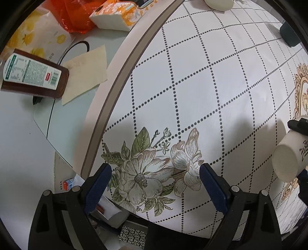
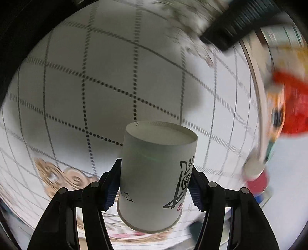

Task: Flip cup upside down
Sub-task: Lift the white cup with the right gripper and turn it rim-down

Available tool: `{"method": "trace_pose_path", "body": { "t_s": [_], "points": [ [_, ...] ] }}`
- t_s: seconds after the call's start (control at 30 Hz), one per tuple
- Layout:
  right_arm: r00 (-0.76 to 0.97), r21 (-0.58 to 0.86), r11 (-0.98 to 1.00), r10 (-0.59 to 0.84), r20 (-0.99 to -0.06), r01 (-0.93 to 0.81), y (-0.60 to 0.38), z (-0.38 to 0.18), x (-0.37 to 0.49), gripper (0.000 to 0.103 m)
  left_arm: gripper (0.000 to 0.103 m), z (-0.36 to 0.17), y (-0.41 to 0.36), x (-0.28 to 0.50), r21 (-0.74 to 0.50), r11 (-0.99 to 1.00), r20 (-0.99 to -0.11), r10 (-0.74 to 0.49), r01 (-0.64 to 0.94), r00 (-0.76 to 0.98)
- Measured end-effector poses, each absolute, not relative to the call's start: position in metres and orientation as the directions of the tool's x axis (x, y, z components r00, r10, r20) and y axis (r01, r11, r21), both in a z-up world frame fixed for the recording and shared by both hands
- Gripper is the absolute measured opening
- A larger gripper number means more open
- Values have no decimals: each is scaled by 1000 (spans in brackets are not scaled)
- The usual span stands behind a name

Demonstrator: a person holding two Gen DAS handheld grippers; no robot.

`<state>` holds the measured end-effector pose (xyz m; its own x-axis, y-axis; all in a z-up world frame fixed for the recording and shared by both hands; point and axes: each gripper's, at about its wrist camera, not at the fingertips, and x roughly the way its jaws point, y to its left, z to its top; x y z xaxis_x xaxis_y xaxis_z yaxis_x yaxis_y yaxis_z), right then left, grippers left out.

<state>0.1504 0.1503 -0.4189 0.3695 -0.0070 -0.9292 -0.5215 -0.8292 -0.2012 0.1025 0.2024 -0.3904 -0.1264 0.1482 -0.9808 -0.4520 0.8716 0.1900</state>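
Note:
A white paper cup (image 2: 156, 173) with black ink drawings is held between my right gripper's (image 2: 154, 184) blue pads, above the round patterned table (image 2: 107, 77). Its flat base points away from the camera and its rim is nearest the camera. The same cup (image 1: 290, 155) shows at the right edge of the left wrist view, tilted, base toward the camera, with the right gripper's black fingers (image 1: 298, 125) around it. My left gripper (image 1: 155, 173) is open and empty, low over the flower print (image 1: 146, 173) near the table's edge.
The round table (image 1: 192, 86) has a dotted grid cloth. Beside it on a pale counter lie a brown bottle (image 1: 32, 77), a paper napkin (image 1: 86, 71), a tissue pack (image 1: 117, 17) and an orange bag (image 1: 77, 15). A dark object (image 1: 288, 34) sits far right.

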Motion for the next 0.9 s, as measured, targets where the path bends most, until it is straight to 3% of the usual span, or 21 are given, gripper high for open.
{"method": "trace_pose_path", "body": {
  "t_s": [0.4,0.63,0.9],
  "points": [
    [195,-123,-270,-260,-946,-955,166,-428,221,65,93,-382,185,122,191,887,-981,158,-421,-113],
    [-17,-41,151,-361,-932,-988,162,-437,250,65,93,-378,170,127,183,895,-983,157,-406,-97],
    [-170,17,366,-389,-905,-930,154,-451,251,65,93,-373,154,121,179,900,-984,158,-398,-86]
  ]
}}
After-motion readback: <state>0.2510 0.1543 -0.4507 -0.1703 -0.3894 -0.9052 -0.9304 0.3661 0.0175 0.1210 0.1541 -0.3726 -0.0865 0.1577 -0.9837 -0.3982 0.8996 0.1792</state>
